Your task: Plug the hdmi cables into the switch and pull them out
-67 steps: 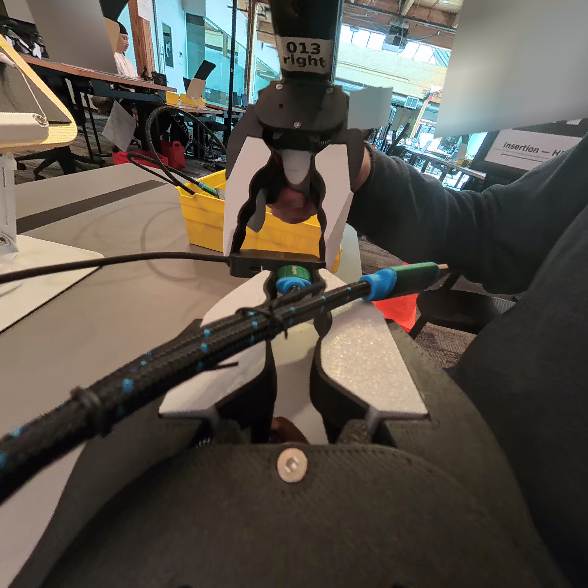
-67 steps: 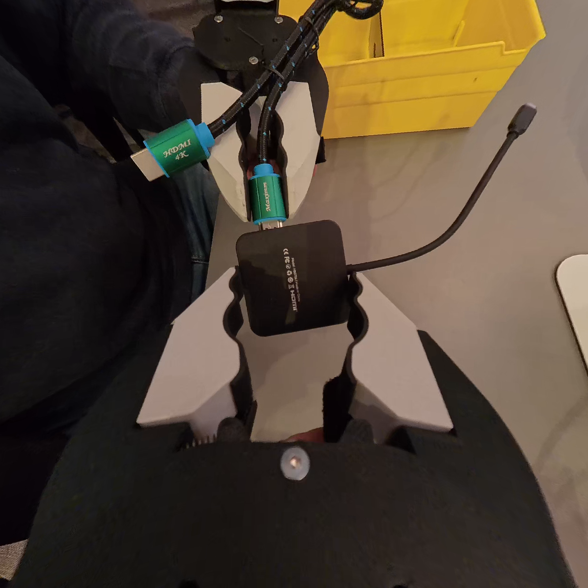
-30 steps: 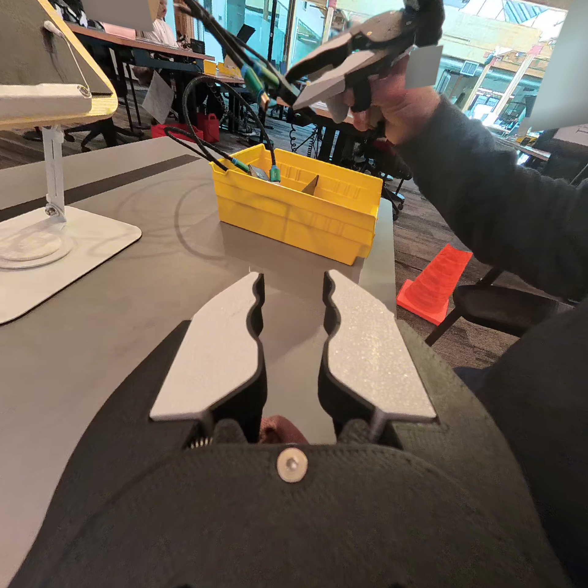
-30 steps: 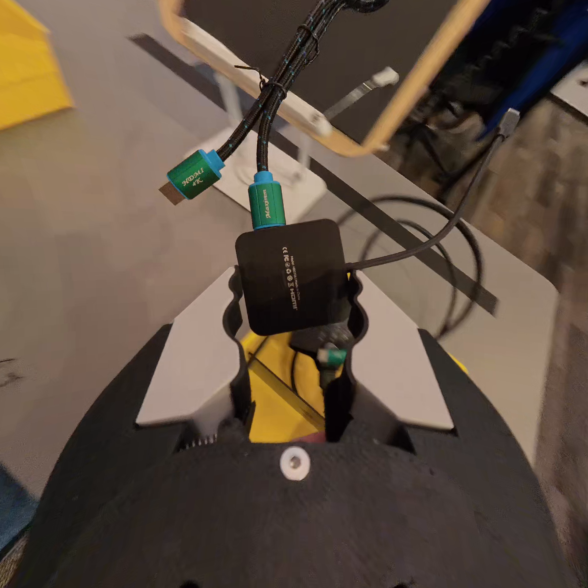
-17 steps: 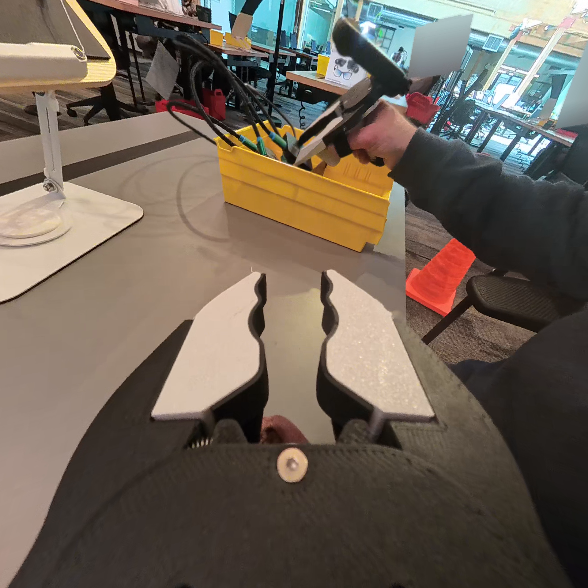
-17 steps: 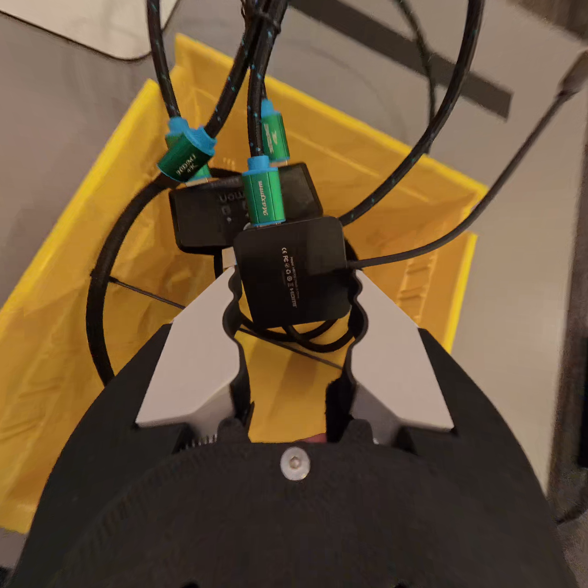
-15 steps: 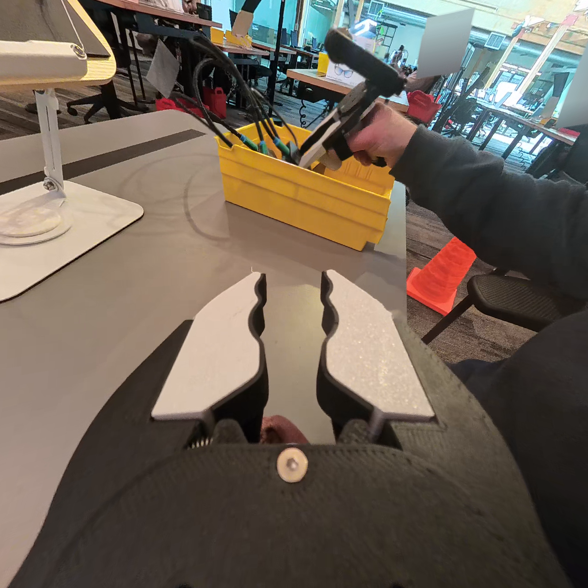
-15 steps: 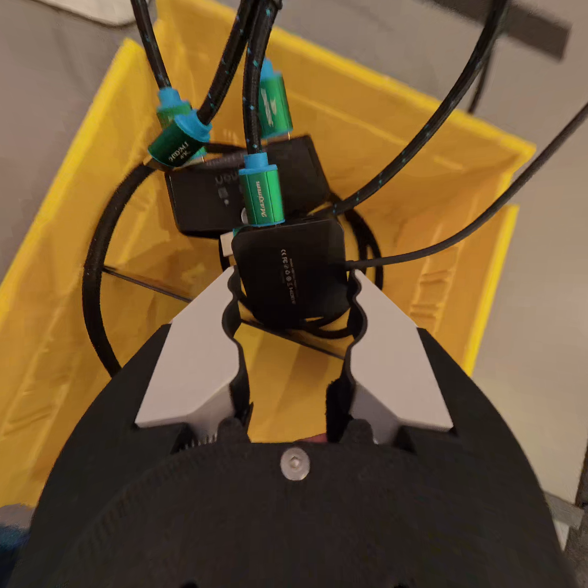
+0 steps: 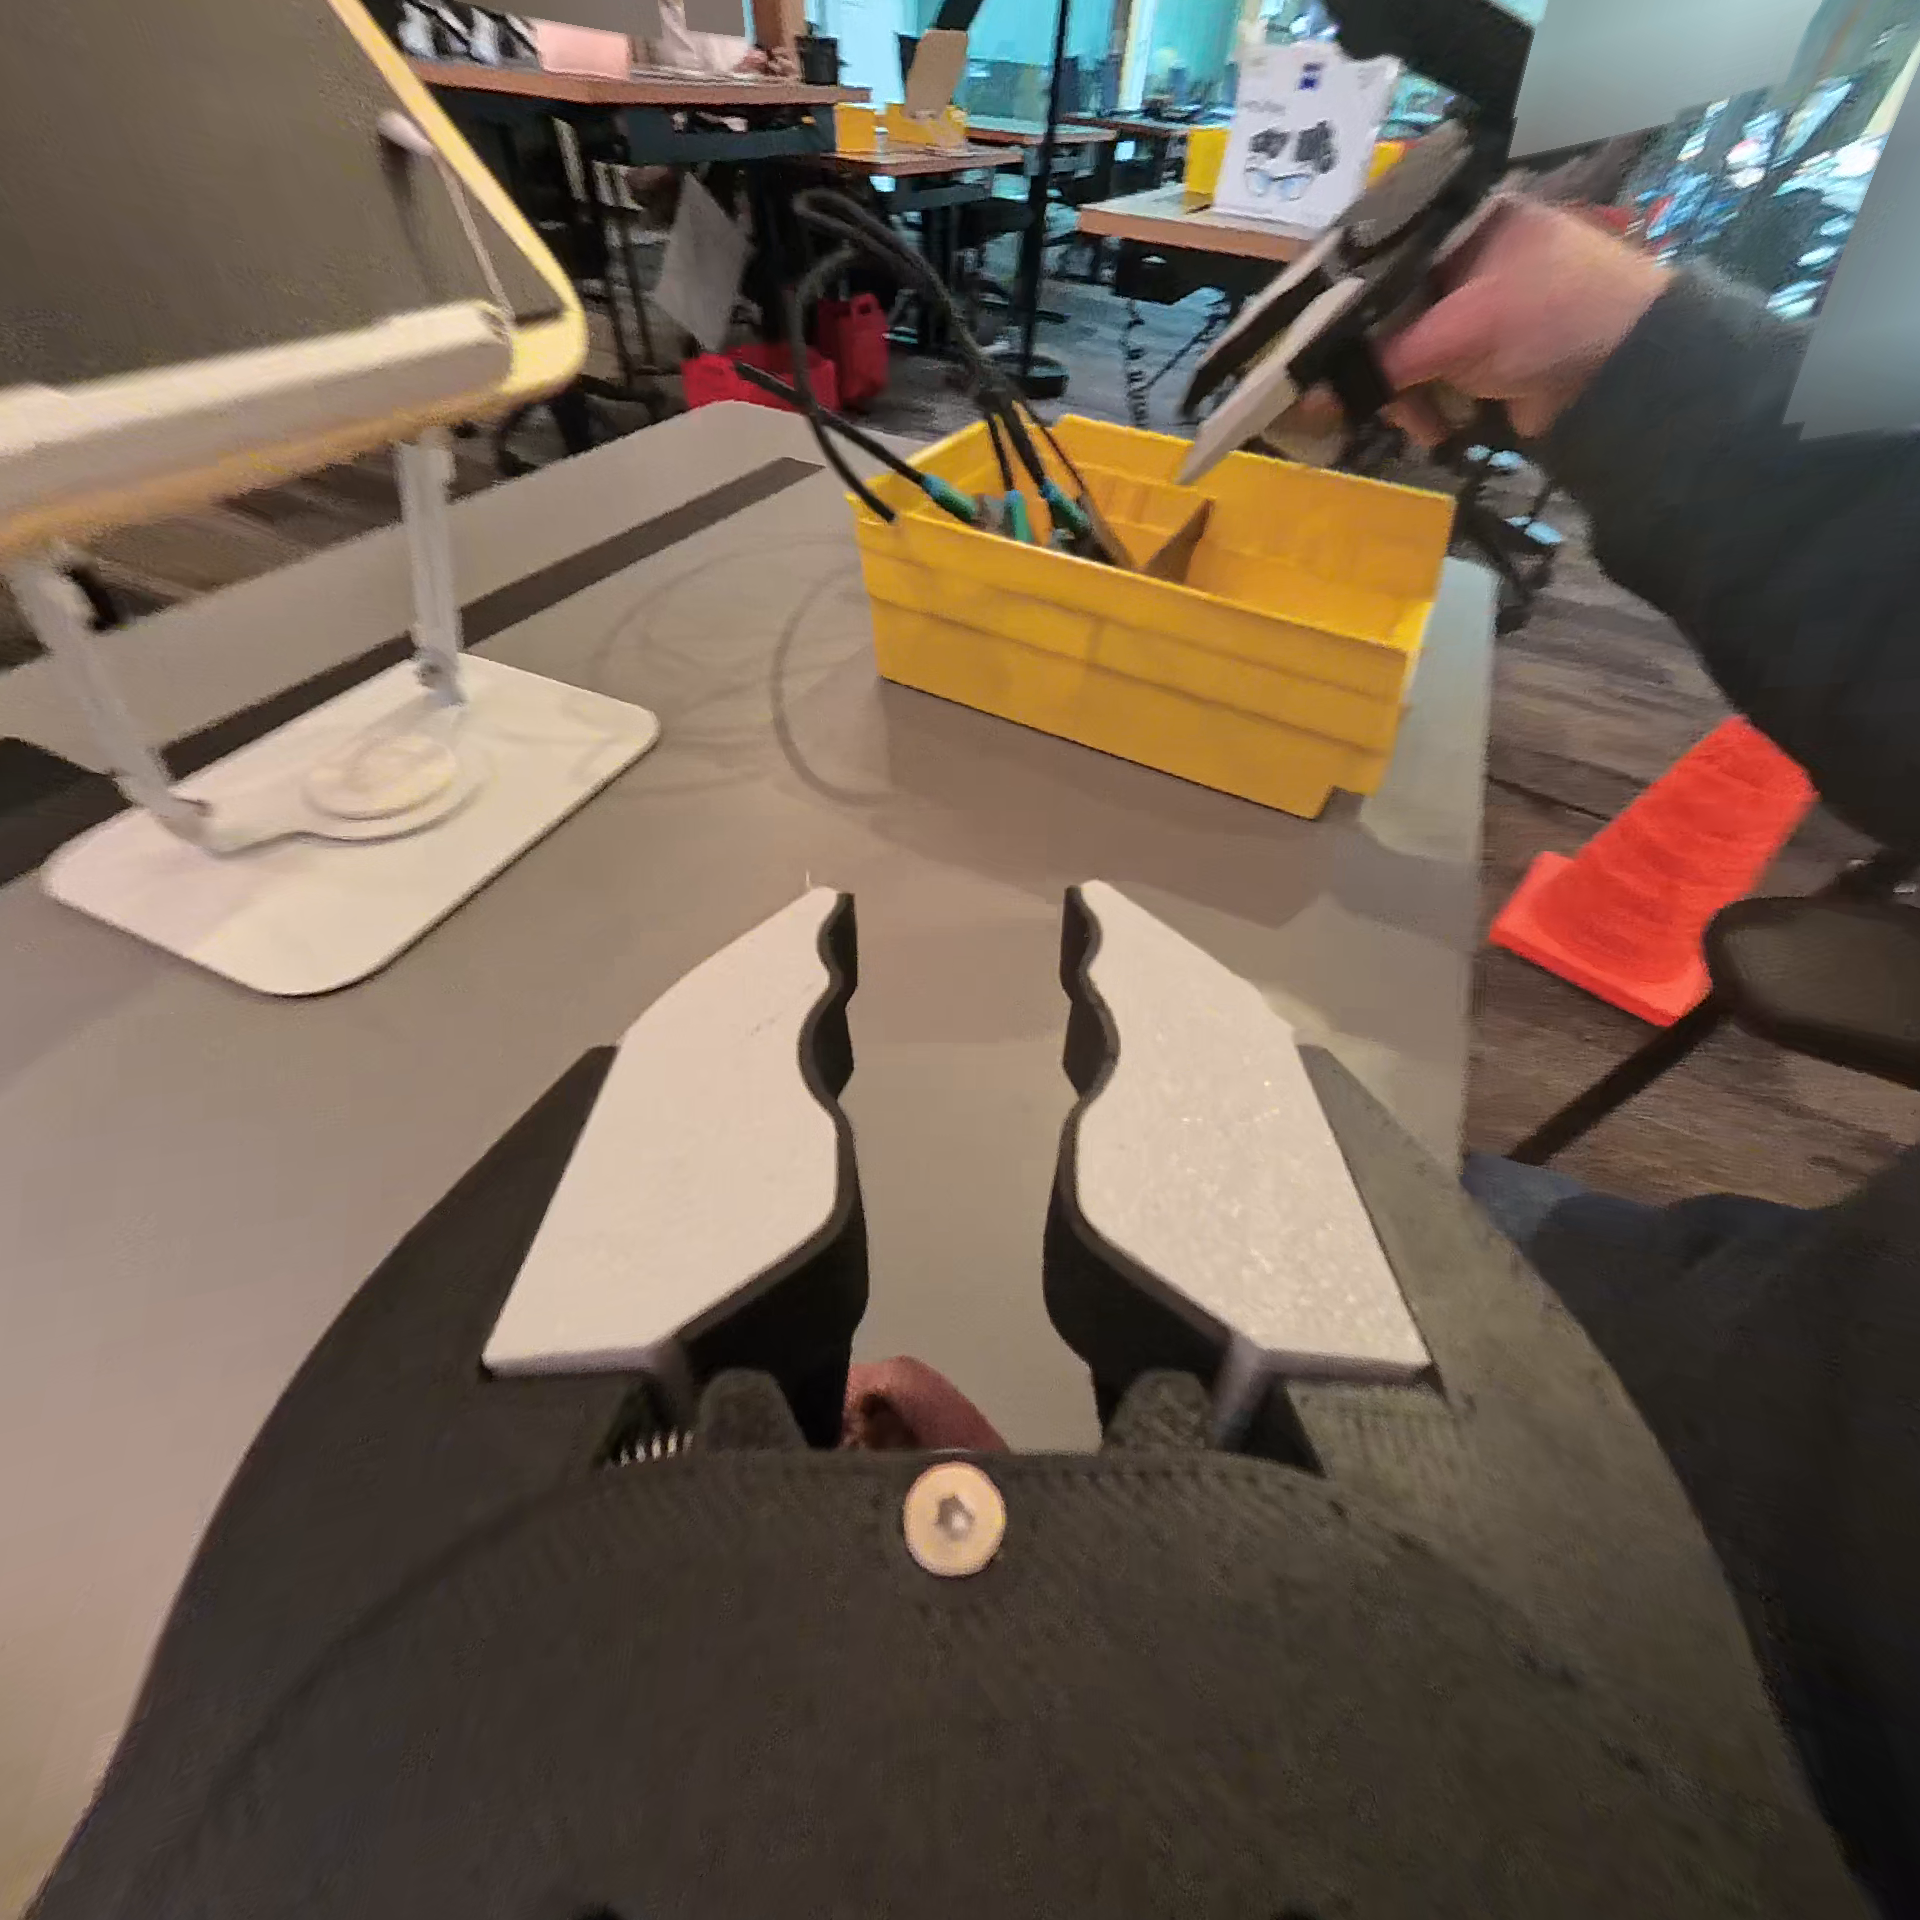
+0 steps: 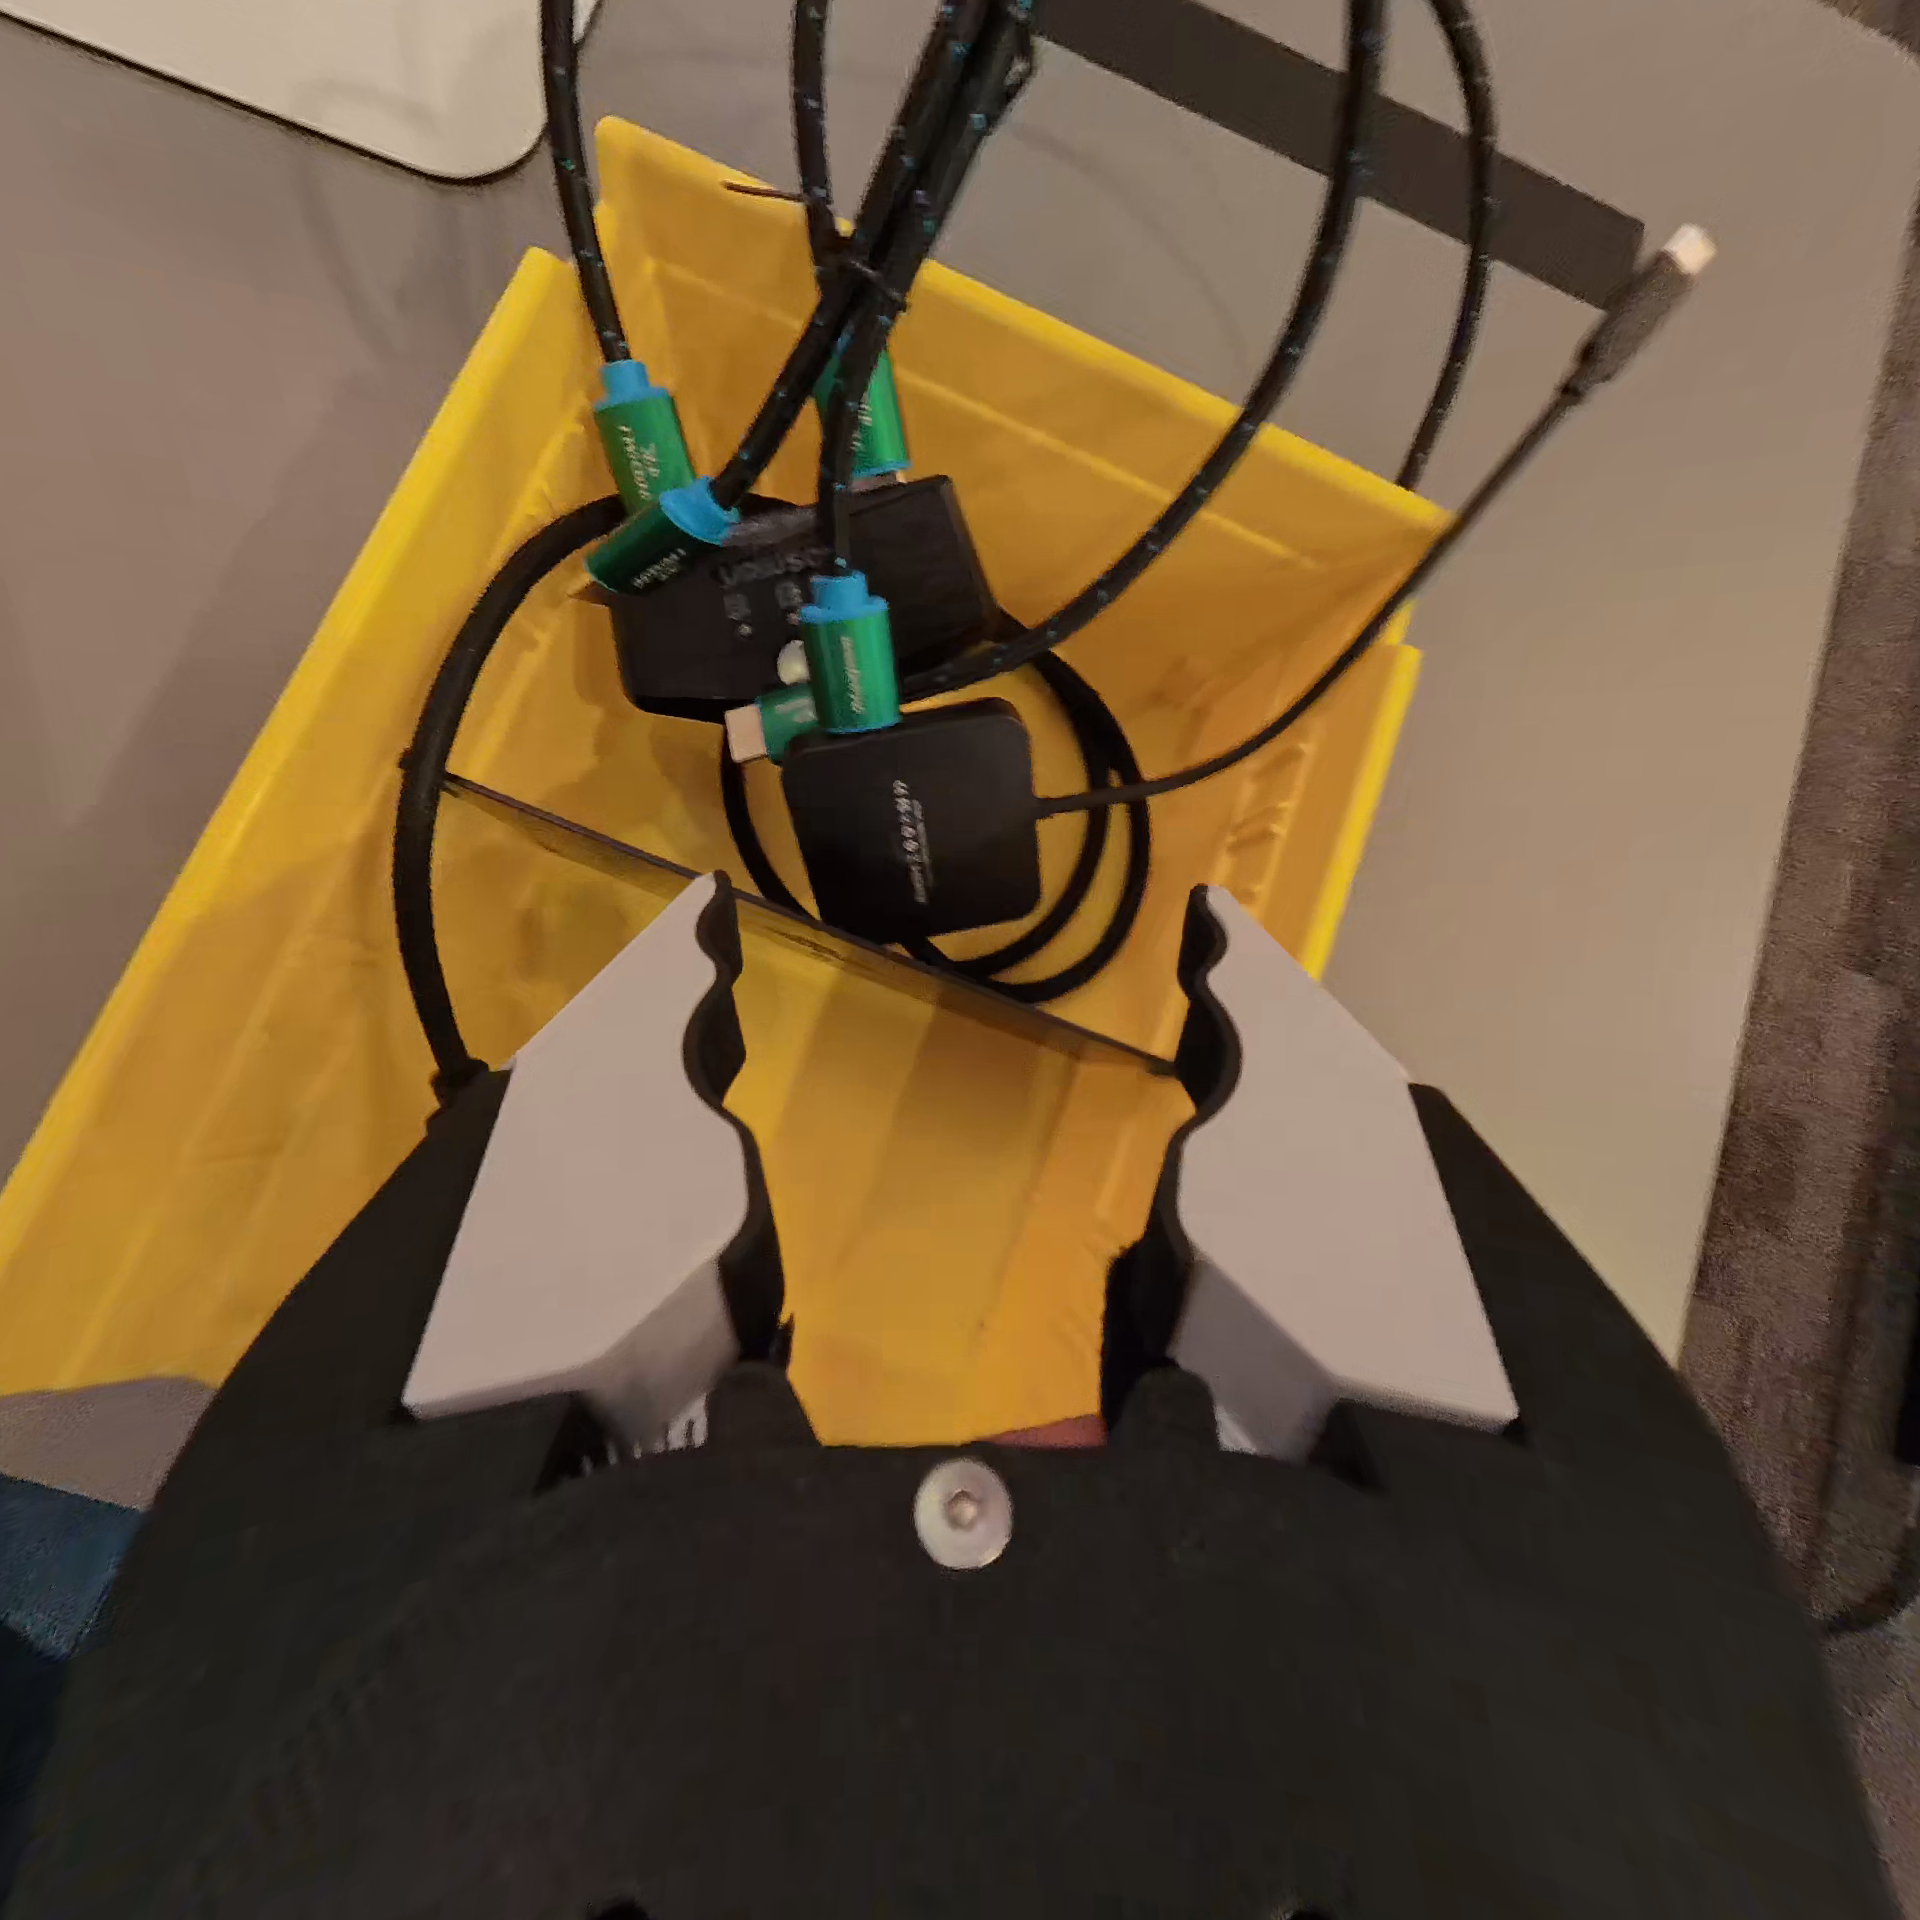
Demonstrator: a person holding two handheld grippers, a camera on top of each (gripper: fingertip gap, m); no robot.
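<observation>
In the right wrist view a small black square switch [image 10: 914,821] lies in the far compartment of the yellow bin [image 10: 343,831], with a green HDMI plug [image 10: 847,665] in its top edge. A second black box [image 10: 800,603] lies behind it with more green-ended braided cables [image 10: 634,436] around it. My right gripper [image 10: 961,914] is open and empty just above the bin's divider. In the left wrist view my left gripper [image 9: 961,909] is open and empty low over the grey table [image 9: 312,1091], well short of the bin [image 9: 1143,644]. The right gripper [image 9: 1247,384] shows above the bin there.
A white stand [image 9: 343,810] holding a tilted board [image 9: 208,208] stands at the table's left. A thin black cable with a small plug [image 10: 1631,312] hangs over the bin's far right side. An orange cone [image 9: 1652,883] and a black chair [image 9: 1818,977] stand on the floor to the right. One gripper's finger ends stand about 40 cm off the other's. The right tips stand about 6 cm off the green HDMI plug [image 10: 847,665].
My right gripper carried the switch down into the yellow bin, opened and let it go, then drew back. The switch and its cables now lie in the bin. The left gripper stayed open, shifting slightly.
</observation>
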